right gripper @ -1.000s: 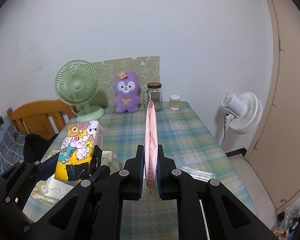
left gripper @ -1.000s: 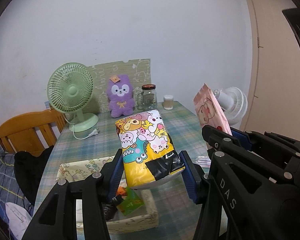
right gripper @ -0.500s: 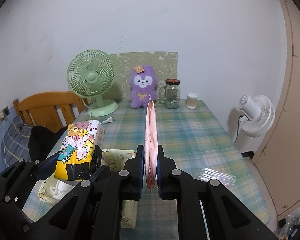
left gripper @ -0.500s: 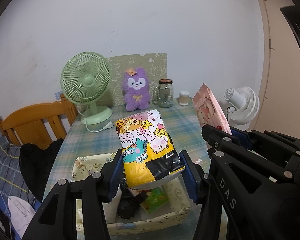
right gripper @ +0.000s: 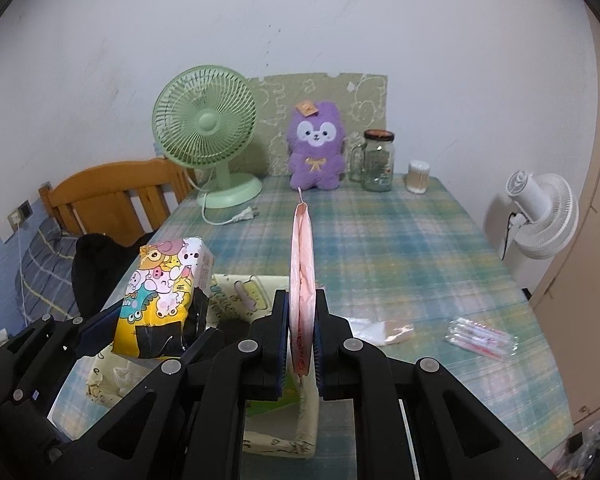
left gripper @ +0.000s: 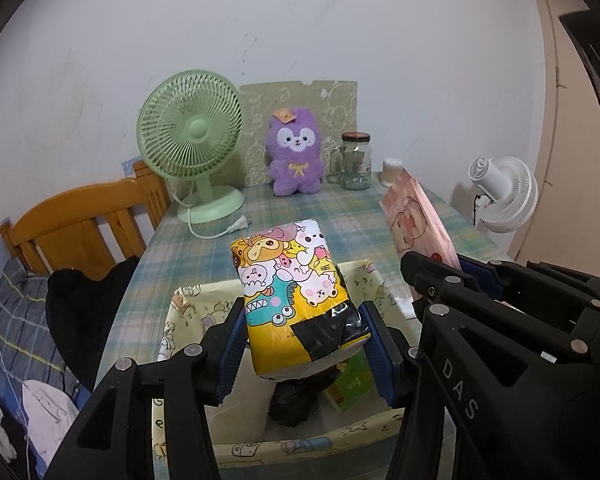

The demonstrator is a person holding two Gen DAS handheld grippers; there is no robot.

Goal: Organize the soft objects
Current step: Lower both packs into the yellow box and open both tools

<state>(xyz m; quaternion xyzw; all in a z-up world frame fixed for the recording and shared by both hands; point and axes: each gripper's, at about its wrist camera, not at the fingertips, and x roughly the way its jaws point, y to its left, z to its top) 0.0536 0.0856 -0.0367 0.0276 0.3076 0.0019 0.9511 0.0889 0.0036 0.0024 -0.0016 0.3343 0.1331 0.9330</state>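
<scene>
My left gripper (left gripper: 306,344) is shut on a yellow cartoon-print soft pack (left gripper: 296,292), held above a cream fabric storage box (left gripper: 284,442). The box holds a black item (left gripper: 292,404) and a green packet (left gripper: 350,382). The right gripper (right gripper: 302,332) is shut on a thin pink packet (right gripper: 301,264), seen edge-on and standing upright over the box's right side (right gripper: 236,292). From the left wrist view the pink packet (left gripper: 416,220) shows its printed face to the right of the yellow pack. The yellow pack (right gripper: 162,292) also shows at the left of the right wrist view.
A purple plush (right gripper: 316,148), green desk fan (right gripper: 208,136), glass jar (right gripper: 377,162) and small cup (right gripper: 418,176) line the far edge of the checked table (right gripper: 400,248). A clear wrapped pack (right gripper: 480,336) and white scrap (right gripper: 380,328) lie at right. A wooden chair (left gripper: 84,224) stands left, a white fan (right gripper: 540,216) right.
Both grippers have moved back and down with their packs; the fabric box has come further under them and shows more of its inside. Neither grip has altered.
</scene>
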